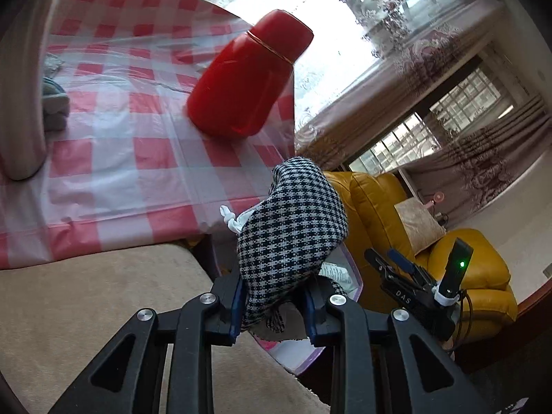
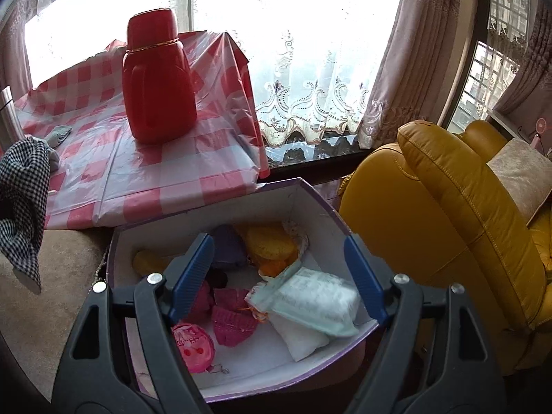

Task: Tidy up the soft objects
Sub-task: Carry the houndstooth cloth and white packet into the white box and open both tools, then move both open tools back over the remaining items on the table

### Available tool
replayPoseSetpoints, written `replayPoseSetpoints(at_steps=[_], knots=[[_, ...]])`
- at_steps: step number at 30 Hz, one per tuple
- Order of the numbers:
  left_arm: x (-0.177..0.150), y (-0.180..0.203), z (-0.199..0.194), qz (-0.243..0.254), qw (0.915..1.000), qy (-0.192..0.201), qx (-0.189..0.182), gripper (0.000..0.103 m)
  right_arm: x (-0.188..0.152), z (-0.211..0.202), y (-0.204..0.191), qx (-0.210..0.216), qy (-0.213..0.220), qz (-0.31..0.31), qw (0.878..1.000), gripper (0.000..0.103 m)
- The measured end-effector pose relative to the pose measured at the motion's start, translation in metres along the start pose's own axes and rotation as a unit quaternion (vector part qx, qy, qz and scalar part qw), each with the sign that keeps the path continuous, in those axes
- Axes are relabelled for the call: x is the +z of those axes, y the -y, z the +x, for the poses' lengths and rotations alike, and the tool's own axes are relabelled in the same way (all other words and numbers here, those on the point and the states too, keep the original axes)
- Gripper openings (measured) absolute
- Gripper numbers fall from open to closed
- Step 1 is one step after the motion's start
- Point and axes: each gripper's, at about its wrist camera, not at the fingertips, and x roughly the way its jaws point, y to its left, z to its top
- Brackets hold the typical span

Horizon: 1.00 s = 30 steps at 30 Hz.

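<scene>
Houndstooth cloth [image 1: 293, 227] hangs bunched, clamped above the box [image 2: 310, 203]

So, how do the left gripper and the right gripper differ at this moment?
The left gripper is shut on the houndstooth cloth, while the right gripper is open and holds nothing. The left gripper holds its cloth lifted beside the checkered table; the right gripper is above the open white box, which already contains soft items. Both have black arms and blue finger pads.
</scene>
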Motion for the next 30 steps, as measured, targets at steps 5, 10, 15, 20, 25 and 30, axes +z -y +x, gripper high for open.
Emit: replayPoseSetpoints(at_steps=[5, 10, 15, 20, 25, 30], knots=[[-0.007, 0.023, 0.029, 0.027, 0.9984, -0.047, -0.016, 0.065, -0.001, 0.002, 0.007, -0.003, -0.006, 0.014, 1.0, 0.084], [-0.009, 0.025, 0.031, 0.033, 0.9979, -0.054, -0.015, 0.066, -0.003, 0.005, 0.0, 0.006, -0.01, 0.01, 1.0, 0.084], [-0.007, 0.013, 0.018, 0.017, 0.999, -0.04, -0.005, 0.066, -0.003, 0.004, -0.011, 0.023, -0.011, -0.001, 1.0, 0.084], [-0.006, -0.003, -0.003, 0.005, 0.9998, -0.013, 0.017, 0.066, -0.003, 0.003, -0.03, 0.05, -0.012, -0.016, 0.999, 0.085], [-0.008, -0.033, -0.038, -0.019, 0.998, 0.024, 0.055, 0.066, -0.002, 0.003, -0.06, 0.087, -0.015, -0.043, 0.995, 0.085], [-0.013, -0.076, -0.083, -0.063, 0.991, 0.071, 0.094, 0.066, 0.0, -0.001, -0.097, 0.114, -0.008, -0.087, 0.99, 0.085]])
